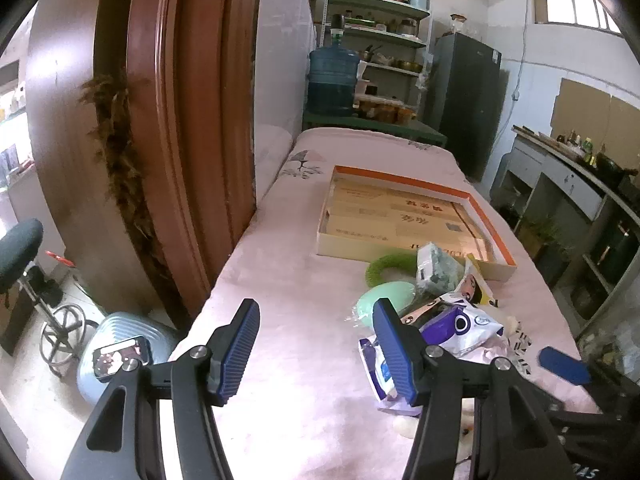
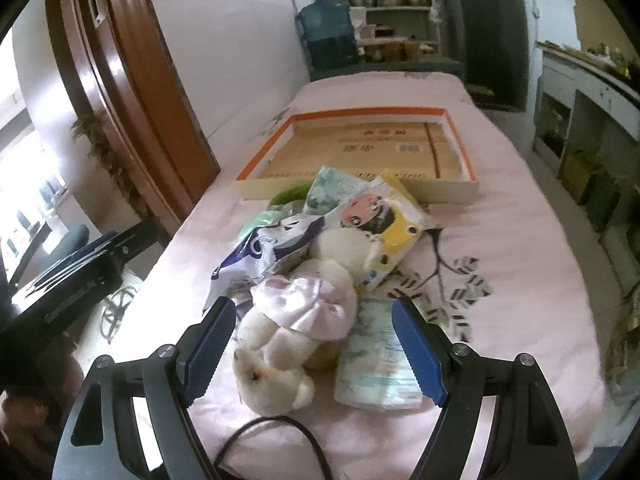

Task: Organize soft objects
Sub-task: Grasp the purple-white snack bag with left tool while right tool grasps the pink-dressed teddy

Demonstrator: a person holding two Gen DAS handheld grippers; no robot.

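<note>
**Soft clutter waiting beside an empty box lid**

Plush and packets lie heaped on the pink bedspread (image 2: 520,240), just in front of the orange-rimmed cardboard tray (image 2: 456,136). From where I stand the tray looks to hold nothing loose; only flat printed card shows on its floor.

The right gripper (image 2: 316,344) hovers with its jaws spread wide, straddling the white plush toy (image 2: 280,344) in its pale satin skirt without pressing on it. That toy should be feather-light and squashy, so it will give under the pads; I'd take it across the body, below the skirt, since satin is likely to slip. A flat tissue pack (image 2: 376,364) lies touching the toy on its right, under the right-hand pad (image 2: 416,352). It looks pliable and crinkly, best pinched across its narrow width.

Further back sit a purple-and-white pouch (image 2: 256,252), a yellow cartoon packet (image 2: 384,220) and a green ring (image 1: 388,266).

The left gripper (image 1: 316,348) is likewise released and empty, poised over bare bedspread left of the pile.
</note>
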